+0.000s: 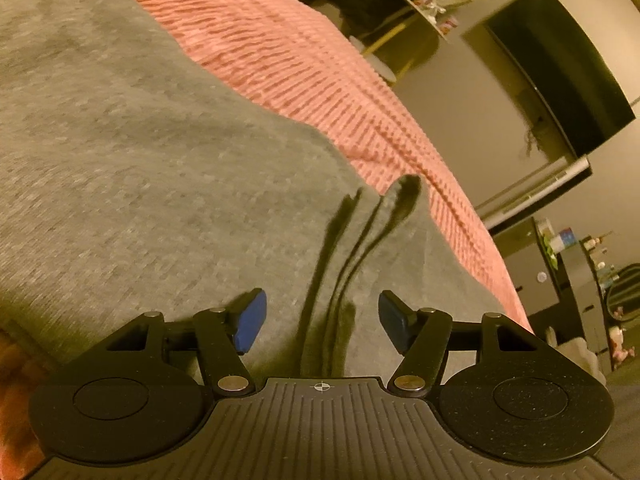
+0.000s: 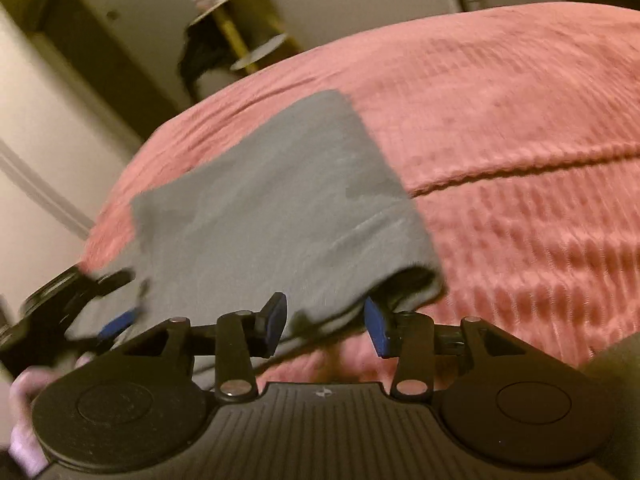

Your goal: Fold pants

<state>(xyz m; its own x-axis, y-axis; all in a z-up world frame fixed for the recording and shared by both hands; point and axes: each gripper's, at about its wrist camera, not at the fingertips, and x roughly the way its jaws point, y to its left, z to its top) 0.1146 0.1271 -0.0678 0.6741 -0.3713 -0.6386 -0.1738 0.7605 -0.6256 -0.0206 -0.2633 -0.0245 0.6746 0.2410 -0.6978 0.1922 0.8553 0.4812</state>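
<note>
Both wrist views close, angled down, sharing grey pants (image 1: 160, 152), pink bedspread (image 2: 520, 140)

**The room around my bed**

I'm working over a bed spread with a ribbed pink cover (image 1: 304, 60). Beyond its far edge stands a small tiered stand (image 1: 424, 12) with yellow legs (its clutter too blurred to name). On the pale wall (image 1: 452, 120) to the right hangs a dark flat screen (image 1: 560, 68), with dark shelving (image 1: 560, 280) below. The light is warm and dim.
</note>
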